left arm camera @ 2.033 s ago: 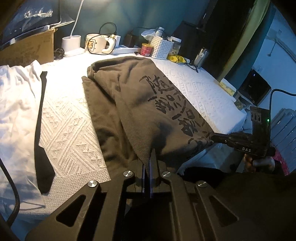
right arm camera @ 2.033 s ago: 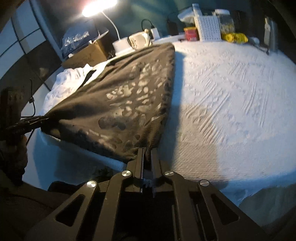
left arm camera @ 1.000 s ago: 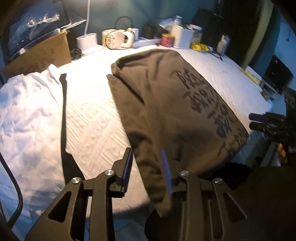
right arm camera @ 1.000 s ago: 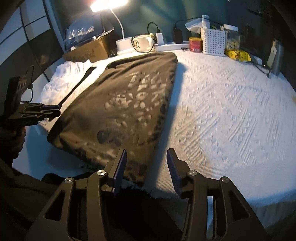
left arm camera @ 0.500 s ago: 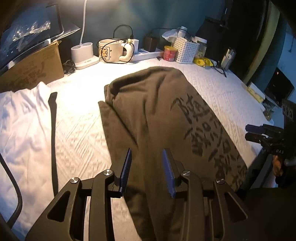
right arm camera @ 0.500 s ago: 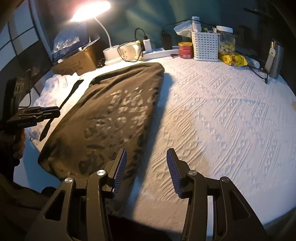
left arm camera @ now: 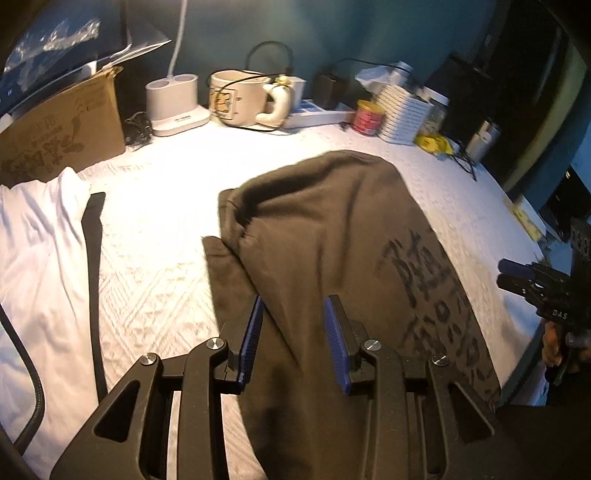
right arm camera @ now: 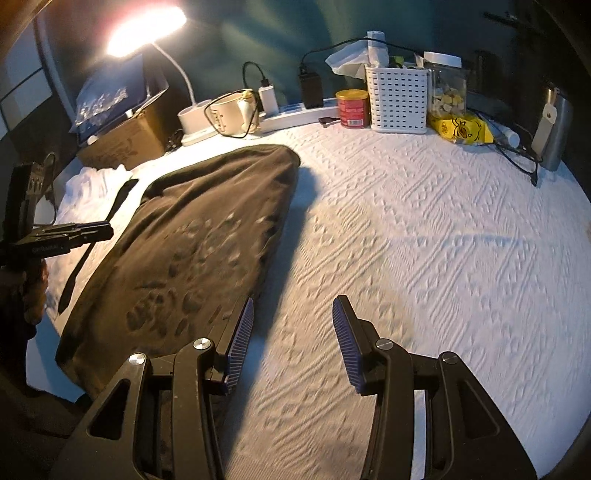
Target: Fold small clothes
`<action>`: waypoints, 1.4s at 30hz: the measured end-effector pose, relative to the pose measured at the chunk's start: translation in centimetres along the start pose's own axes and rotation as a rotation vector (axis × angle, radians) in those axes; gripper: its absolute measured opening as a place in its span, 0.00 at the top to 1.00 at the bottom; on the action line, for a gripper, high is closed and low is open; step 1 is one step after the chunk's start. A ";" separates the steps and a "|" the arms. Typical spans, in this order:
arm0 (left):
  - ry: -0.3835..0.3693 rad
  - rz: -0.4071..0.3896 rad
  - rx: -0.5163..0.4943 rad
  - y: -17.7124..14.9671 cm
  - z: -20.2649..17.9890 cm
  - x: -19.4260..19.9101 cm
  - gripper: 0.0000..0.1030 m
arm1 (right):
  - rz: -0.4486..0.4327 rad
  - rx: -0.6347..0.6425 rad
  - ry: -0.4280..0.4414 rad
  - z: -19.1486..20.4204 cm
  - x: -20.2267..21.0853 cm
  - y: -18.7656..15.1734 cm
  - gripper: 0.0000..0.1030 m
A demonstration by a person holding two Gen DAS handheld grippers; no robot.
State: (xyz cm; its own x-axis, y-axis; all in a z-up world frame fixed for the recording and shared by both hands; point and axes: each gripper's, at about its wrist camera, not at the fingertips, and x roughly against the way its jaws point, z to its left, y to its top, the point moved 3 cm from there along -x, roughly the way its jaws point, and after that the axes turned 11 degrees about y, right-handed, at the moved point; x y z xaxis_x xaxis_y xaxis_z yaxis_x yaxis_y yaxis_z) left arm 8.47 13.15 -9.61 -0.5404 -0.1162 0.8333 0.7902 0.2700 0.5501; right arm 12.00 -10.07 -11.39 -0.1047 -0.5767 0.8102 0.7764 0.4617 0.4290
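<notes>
Dark brown garment [left arm camera: 332, 240] with black printed characters lies folded lengthwise on a white textured bedspread [right arm camera: 424, 240], running from near the far edge, where household items are lined up, to the near edge, where its lower end hangs slightly over. Both handheld grippers are released and hold nothing: the left gripper [left arm camera: 294, 341] hovers over the garment's near half with its blue-padded fingers [left arm camera: 252, 332] spread apart, cloth visible between them; the right gripper [right arm camera: 291, 341] is likewise spread wide, poised over bare bedspread just beside the garment's right-hand edge. Each tool also appears at the margin of the other's camera. A white garment [left arm camera: 33, 258] with a black strip [left arm camera: 94, 258] along its edge lies on the left side of the bed, apart from the brown one. Along the far edge stand a cardboard box [left arm camera: 62, 136], a lit desk lamp [right arm camera: 147, 26], a cream mug [left arm camera: 240, 98], a power strip [right arm camera: 299, 112], a red tin [right arm camera: 352, 109], a white perforated basket [right arm camera: 397, 98] and a glass jar [right arm camera: 445, 85]; a yellow packet [right arm camera: 461, 129] and a steel flask [right arm camera: 556, 127] sit toward the far right corner.
</notes>
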 end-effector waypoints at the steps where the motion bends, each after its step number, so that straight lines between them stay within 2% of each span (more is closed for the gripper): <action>1: 0.017 -0.002 0.007 0.3 0.3 -0.4 0.67 | 0.000 -0.001 -0.003 -0.3 -0.2 0.4 0.54; 4: 0.009 0.001 0.044 1.1 1.4 -1.7 0.66 | 0.002 -0.003 -0.009 -0.9 -1.0 1.5 0.54; 5: -0.013 0.011 0.078 1.4 2.0 -2.4 0.62 | 0.003 -0.003 -0.011 -1.2 -1.3 1.9 0.54; 7: 0.008 0.025 0.123 1.8 3.1 -3.4 0.55 | 0.007 -0.005 -0.010 -1.6 -1.9 2.7 0.54; 12: 0.014 0.015 0.180 2.8 4.9 -4.7 0.54 | 0.022 0.002 0.000 -1.9 -3.5 4.3 0.54; 15: 0.034 0.005 0.165 3.2 5.0 -5.7 0.40 | 0.017 -0.004 0.003 -2.2 -4.4 5.3 0.54; 18: -0.009 0.028 0.166 3.4 4.8 -7.3 0.37 | -0.002 -0.029 0.011 -2.7 -5.3 6.4 0.54; 19: -0.019 0.018 0.172 3.5 4.7 -7.3 0.33 | -0.006 -0.037 0.015 -2.9 -5.6 6.7 0.54; 24: -0.110 0.039 0.127 3.7 2.7 -7.5 0.32 | -0.006 -0.026 0.044 -2.8 -7.1 7.6 0.54; 26: -0.064 0.024 0.055 3.5 1.4 -7.5 0.32 | -0.003 -0.021 0.055 -2.6 -7.8 7.9 0.54; 28: -0.068 0.023 0.019 3.4 0.7 -7.6 0.32 | 0.001 -0.017 0.069 -2.5 -8.5 8.1 0.54; 32: -0.084 0.014 0.002 3.7 0.2 -8.0 0.33 | 0.010 -0.007 0.093 -2.3 -9.9 8.4 0.53; 33: -0.093 0.011 -0.004 3.7 0.0 -8.0 0.34 | 0.012 -0.004 0.098 -2.2 -10.1 8.4 0.50; 34: -0.109 0.011 -0.007 3.7 -0.3 -8.1 0.36 | 0.013 -0.005 0.103 -2.2 -10.4 8.5 0.42; 35: -0.118 0.007 -0.012 3.8 -0.7 -8.2 0.36 | 0.014 -0.007 0.110 -2.2 -10.9 8.6 0.40; 38: -0.109 -0.006 -0.052 3.8 -1.8 -8.3 0.36 | 0.021 0.001 0.122 -2.1 -11.9 8.9 0.40; 42: -0.124 -0.007 -0.050 3.9 -2.1 -8.4 0.37 | 0.043 0.026 0.157 -1.4 -13.6 9.0 0.40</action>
State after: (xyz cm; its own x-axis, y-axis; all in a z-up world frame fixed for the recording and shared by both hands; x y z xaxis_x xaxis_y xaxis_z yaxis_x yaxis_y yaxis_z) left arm 16.69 13.21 -14.38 -0.5748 0.0020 0.8183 0.7983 0.2210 0.5603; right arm 21.33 0.99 -19.10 0.0283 -0.6532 0.7566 0.7615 0.5045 0.4070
